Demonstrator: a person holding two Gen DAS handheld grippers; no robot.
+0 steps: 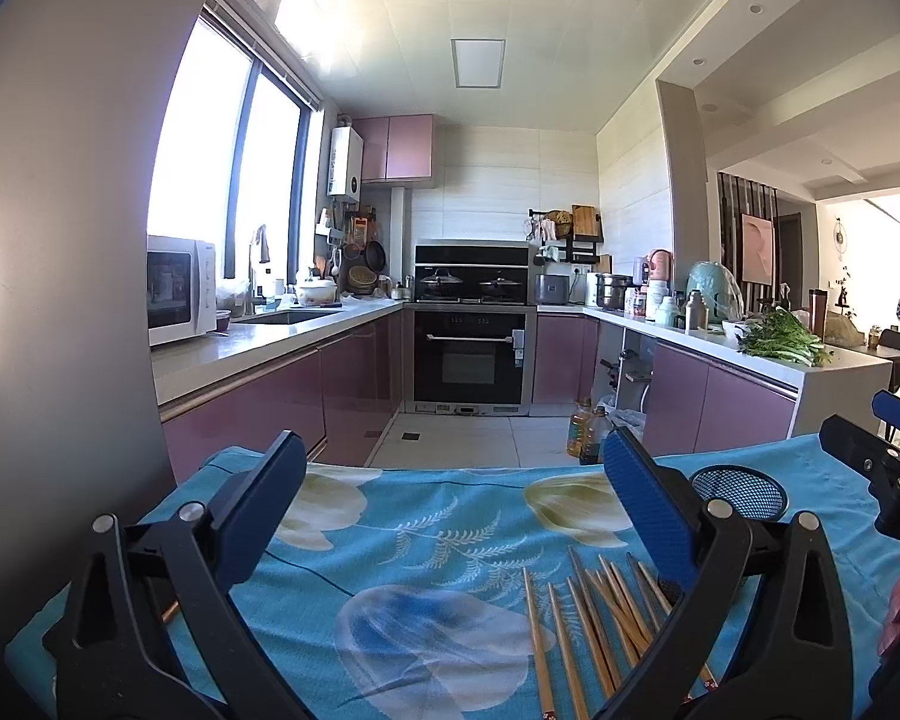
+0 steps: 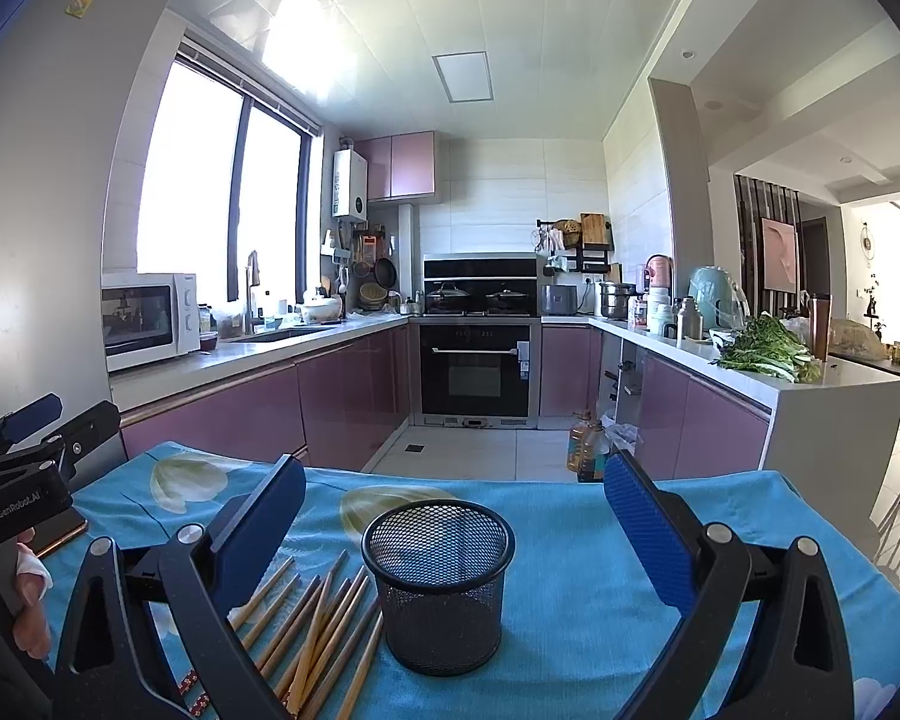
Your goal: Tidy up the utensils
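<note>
Worktop [image 2: 570, 570]: one, covered by a turquoise floral cloth, filling the lower half of both views.

Mesh cup [image 2: 439, 582]: one, black wire, round, upright, at lower centre of the right wrist view; its inside is not clearly visible. In the left wrist view only its rim shows, at right of centre behind a blue finger.

Chopsticks [image 2: 324, 618]: one loose pile of wooden sticks lying flat on the cloth, fanned and partly overlapping, just left of the cup, the nearest ones touching or almost touching its base. About ten can be counted in the left wrist view [image 1: 594, 624], lower right of centre; an exact count cannot be made, since the tool covers some ends.

Left tool [image 1: 453, 495]: one, two blue-padded fingers spread wide, nothing between them, above the cloth.

Right tool [image 2: 455, 495]: one, fingers likewise spread wide and holding nothing, framing the cup, which stands apart from both pads.

Microwave [image 2: 150, 321]: one, white, on the counter at middle left.
</note>
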